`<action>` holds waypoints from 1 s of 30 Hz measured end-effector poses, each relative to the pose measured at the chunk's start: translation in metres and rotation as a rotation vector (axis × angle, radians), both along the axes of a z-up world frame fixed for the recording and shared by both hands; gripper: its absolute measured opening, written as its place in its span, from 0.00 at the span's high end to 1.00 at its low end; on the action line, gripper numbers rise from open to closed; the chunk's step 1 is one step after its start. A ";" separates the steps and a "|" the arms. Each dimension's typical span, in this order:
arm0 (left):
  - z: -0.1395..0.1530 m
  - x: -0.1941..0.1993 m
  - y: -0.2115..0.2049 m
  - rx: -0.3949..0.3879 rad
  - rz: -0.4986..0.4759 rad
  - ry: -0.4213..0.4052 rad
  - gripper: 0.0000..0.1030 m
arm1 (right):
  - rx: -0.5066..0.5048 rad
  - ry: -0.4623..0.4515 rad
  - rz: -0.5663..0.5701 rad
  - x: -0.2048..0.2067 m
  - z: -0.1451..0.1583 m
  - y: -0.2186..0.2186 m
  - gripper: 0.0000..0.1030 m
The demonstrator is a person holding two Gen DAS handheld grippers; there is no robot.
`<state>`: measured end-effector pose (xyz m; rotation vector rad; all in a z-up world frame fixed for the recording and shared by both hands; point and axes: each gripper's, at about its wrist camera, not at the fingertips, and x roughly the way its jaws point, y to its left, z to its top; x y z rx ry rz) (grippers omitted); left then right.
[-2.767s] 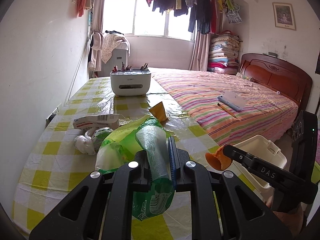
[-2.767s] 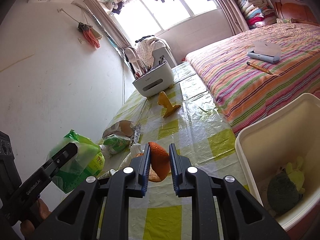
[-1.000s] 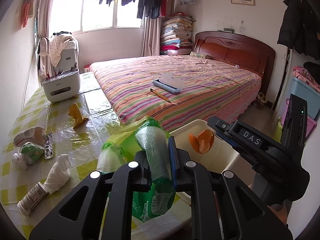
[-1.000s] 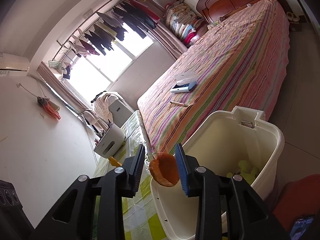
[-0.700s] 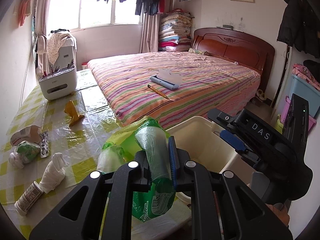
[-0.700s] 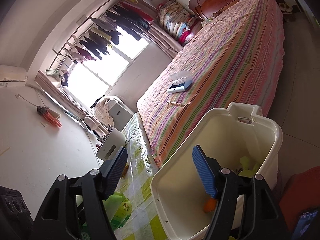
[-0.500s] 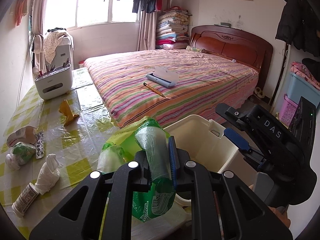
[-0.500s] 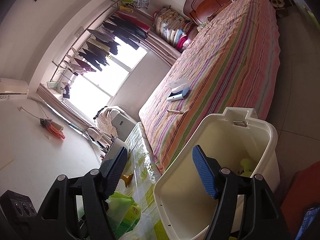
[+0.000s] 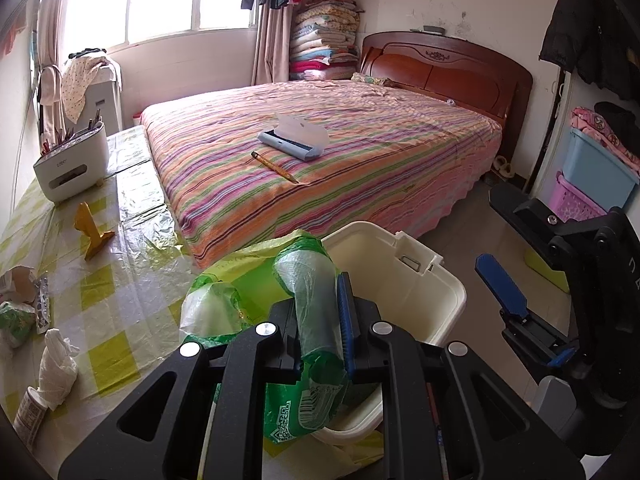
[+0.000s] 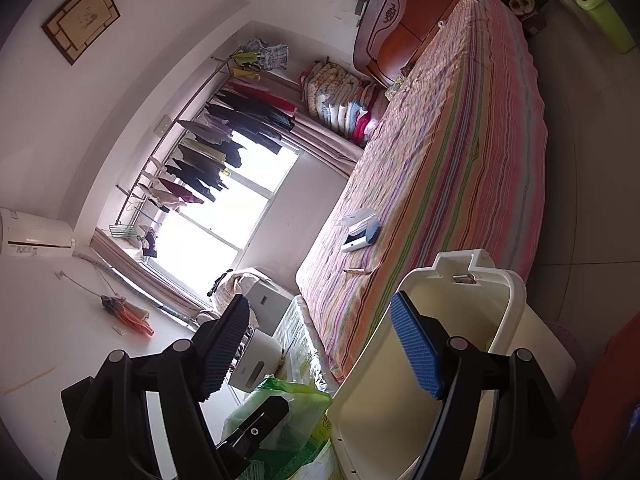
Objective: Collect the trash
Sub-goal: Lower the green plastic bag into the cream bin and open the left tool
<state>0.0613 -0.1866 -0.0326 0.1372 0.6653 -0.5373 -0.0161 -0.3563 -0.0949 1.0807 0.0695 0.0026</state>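
My left gripper is shut on a crumpled green plastic bag, held over the table edge next to the near rim of the white trash bin. In the right wrist view the same bag shows beside the bin. My right gripper hangs above the bin, its jaws opening, with nothing between them. The left wrist view shows it to the right of the bin. On the checked table lie a yellow scrap, a white tissue wad, a small bottle and a green wrapper.
A striped bed runs along the table and bin, with a blue case and a pencil on it. A white desk organiser stands at the table's far end. Blue and purple storage boxes sit on the right.
The orange peel left my right gripper and fell into the bin as its jaws spread. That gripper then rolled and drew back to the right. My left gripper carried the bag closer to the bin.
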 end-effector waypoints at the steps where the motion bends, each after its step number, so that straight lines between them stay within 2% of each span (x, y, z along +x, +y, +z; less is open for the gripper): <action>1: -0.001 0.002 -0.003 0.005 -0.005 0.005 0.85 | 0.003 -0.003 -0.004 -0.001 0.000 0.000 0.31; 6: -0.007 0.007 -0.012 0.023 -0.008 0.016 0.83 | 0.009 -0.009 -0.011 -0.004 -0.002 -0.002 0.31; 7: -0.008 0.007 -0.013 0.022 -0.006 0.019 0.80 | 0.010 -0.010 -0.011 -0.004 -0.002 -0.002 0.31; 9: -0.008 0.008 -0.012 0.018 0.004 0.028 0.53 | 0.009 -0.008 -0.009 -0.003 -0.002 -0.002 0.30; 10: -0.007 0.008 -0.011 0.016 0.013 0.024 0.24 | 0.009 -0.006 -0.005 -0.003 -0.003 -0.002 0.30; 11: -0.005 0.006 -0.008 0.011 0.023 0.005 0.14 | 0.009 -0.005 -0.002 -0.003 -0.002 -0.002 0.30; 14: 0.002 -0.001 -0.002 0.022 0.052 -0.075 0.14 | 0.003 0.001 0.005 -0.002 0.000 -0.001 0.29; 18: 0.008 -0.006 0.008 0.067 0.075 -0.122 0.12 | -0.012 0.007 0.016 0.001 0.003 0.002 0.29; 26: 0.007 -0.013 0.039 0.084 0.114 -0.108 0.12 | -0.051 0.025 0.041 0.009 0.008 0.014 0.28; 30: 0.005 -0.018 0.054 0.091 0.125 -0.095 0.12 | -0.069 0.027 0.051 0.011 0.011 0.021 0.25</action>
